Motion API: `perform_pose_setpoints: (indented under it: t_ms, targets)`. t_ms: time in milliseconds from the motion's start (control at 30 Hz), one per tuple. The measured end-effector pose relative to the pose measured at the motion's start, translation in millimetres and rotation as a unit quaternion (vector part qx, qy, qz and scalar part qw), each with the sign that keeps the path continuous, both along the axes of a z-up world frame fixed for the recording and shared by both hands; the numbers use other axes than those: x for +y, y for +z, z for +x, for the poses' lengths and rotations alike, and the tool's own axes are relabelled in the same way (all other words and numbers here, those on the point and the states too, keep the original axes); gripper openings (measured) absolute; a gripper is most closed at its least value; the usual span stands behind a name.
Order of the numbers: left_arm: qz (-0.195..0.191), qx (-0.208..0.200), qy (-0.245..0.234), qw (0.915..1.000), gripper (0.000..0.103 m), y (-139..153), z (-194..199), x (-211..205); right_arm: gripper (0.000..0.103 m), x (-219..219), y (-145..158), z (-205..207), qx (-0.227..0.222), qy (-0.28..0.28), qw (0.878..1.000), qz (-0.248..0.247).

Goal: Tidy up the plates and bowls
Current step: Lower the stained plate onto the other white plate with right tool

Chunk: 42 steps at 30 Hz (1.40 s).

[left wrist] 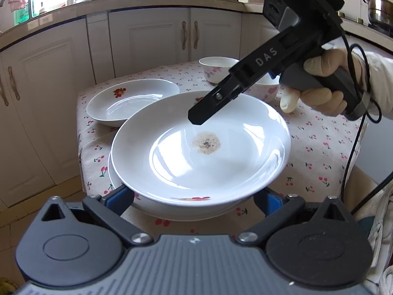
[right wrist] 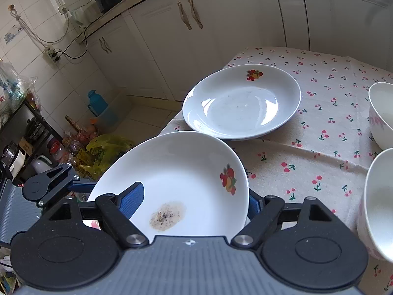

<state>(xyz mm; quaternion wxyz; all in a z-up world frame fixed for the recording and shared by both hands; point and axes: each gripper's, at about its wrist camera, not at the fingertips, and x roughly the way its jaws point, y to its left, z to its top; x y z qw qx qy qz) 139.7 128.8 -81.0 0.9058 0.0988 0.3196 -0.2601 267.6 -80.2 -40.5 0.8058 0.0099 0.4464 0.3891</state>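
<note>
A white plate with a brown stain (left wrist: 221,162) (right wrist: 186,172) lies tilted on a second white plate (left wrist: 172,211) at the table's near corner. My left gripper (left wrist: 195,195) is spread wide; its blue fingers (left wrist: 120,196) run under the stained plate's rim, tips hidden. My right gripper (right wrist: 196,191) stands open astride that plate's rim. One blue pad (right wrist: 132,196) hovers over the inside and the other finger (right wrist: 253,204) is outside the rim. Seen from the left wrist, its black finger (left wrist: 200,115) hangs just above the plate.
Another fruit-patterned plate (left wrist: 132,98) (right wrist: 240,103) sits further back on the cherry-print cloth (right wrist: 307,147). Two white bowls (right wrist: 383,115) (right wrist: 380,204) stand at the right. White cabinets (left wrist: 159,41) are behind, and bags and jars (right wrist: 103,150) clutter the floor beside the table's edge.
</note>
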Motion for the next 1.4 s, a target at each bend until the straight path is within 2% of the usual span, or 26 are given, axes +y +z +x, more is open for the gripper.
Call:
perform_pose_setpoints:
  t_ms: [167,533,1200,1400]
  targets:
    - [0.015,0.003,-0.015,0.9998,0.102,-2,2,-5,0.088,-5,2,-5,0.001,-0.006,1.000,-0.001]
    - [-0.002,0.019,-0.040,0.9990,0.102,-3,16,-16,0.088,-24,5,-8,0.003,-0.027,1.000,-0.009]
    - [-0.038,0.080,-0.038,0.9954,0.102,-10,33,-7,0.089,-20,10,-5,0.018,-0.037,0.999,-0.021]
    - [-0.028,0.080,-0.032,0.9959,0.102,-7,30,-9,0.088,-22,9,-4,0.024,-0.045,0.999,-0.011]
